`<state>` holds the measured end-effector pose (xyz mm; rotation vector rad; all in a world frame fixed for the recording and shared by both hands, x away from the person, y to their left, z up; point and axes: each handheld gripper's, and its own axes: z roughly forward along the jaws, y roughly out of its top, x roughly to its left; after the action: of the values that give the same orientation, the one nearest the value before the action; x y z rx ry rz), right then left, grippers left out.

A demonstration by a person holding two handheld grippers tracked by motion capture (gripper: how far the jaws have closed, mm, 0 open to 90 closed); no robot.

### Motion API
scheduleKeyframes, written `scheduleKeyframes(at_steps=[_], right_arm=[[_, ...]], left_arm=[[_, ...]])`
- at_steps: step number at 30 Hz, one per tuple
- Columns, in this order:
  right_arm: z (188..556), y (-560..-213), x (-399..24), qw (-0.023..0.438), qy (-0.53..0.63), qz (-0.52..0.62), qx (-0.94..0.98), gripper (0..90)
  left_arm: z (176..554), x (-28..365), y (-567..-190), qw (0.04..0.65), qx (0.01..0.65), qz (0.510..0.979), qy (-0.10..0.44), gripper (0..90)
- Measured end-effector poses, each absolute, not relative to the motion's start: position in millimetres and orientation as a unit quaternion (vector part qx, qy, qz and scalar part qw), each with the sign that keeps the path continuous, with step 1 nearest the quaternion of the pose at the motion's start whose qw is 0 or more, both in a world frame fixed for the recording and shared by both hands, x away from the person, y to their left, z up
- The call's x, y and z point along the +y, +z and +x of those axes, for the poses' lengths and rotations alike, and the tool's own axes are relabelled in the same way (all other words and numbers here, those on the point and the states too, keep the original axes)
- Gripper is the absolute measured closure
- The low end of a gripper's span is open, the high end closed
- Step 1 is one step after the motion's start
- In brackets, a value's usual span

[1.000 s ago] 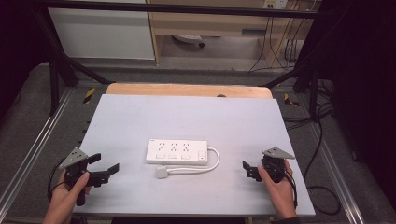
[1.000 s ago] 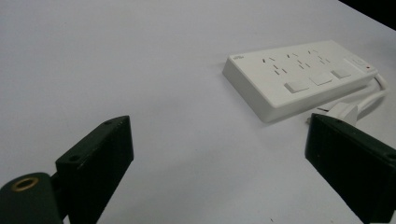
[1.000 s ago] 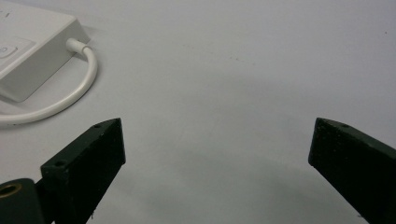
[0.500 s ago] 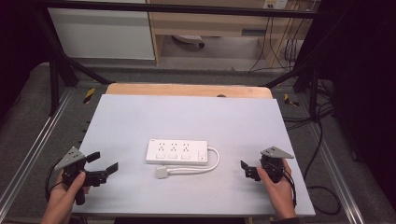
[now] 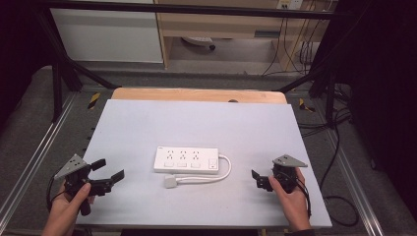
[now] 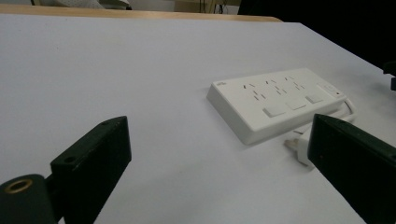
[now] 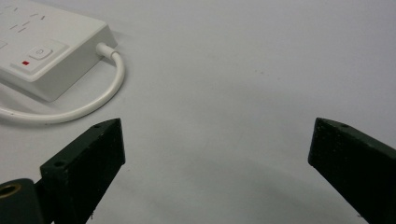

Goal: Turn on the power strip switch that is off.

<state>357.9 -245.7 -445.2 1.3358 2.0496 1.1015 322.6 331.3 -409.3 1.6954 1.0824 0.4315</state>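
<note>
A white power strip [image 5: 186, 160] with three sockets and a switch lies flat near the middle of the pale table [image 5: 196, 123]. Its white cable [image 5: 227, 169] loops round the right end to a white plug [image 5: 170, 182] lying in front of it. My left gripper [image 5: 109, 170] is held low at the front left, open, pointing right toward the strip [image 6: 275, 100] and plug [image 6: 298, 147]. My right gripper [image 5: 256, 179] is at the front right, open, aimed left at the switch end [image 7: 42, 51] and the cable [image 7: 93, 100]. Nothing sits between either pair of jaws.
A wooden strip [image 5: 196, 94] edges the table's far side. Metal rails [image 5: 44, 147] run along both sides, and dark cables [image 5: 339, 147] trail on the floor at the right. Shelving stands beyond the table.
My right gripper has edged slightly left and nearer the front edge. The left gripper, the strip and the plug have stayed where they were.
</note>
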Motion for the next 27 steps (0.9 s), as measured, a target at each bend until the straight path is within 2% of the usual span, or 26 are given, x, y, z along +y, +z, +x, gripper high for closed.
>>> scheduleKeyframes(at_steps=[15,27], right_arm=[[358,-445,-242,0.22,0.402,0.477,0.75,3.7],[358,-445,-242,0.221,0.402,0.477,0.749,3.6]], left_arm=[[329,339,-396,0.529,0.465,0.687,0.178,6.5],[335,331,-389,0.529,0.458,0.692,0.174,6.5]])
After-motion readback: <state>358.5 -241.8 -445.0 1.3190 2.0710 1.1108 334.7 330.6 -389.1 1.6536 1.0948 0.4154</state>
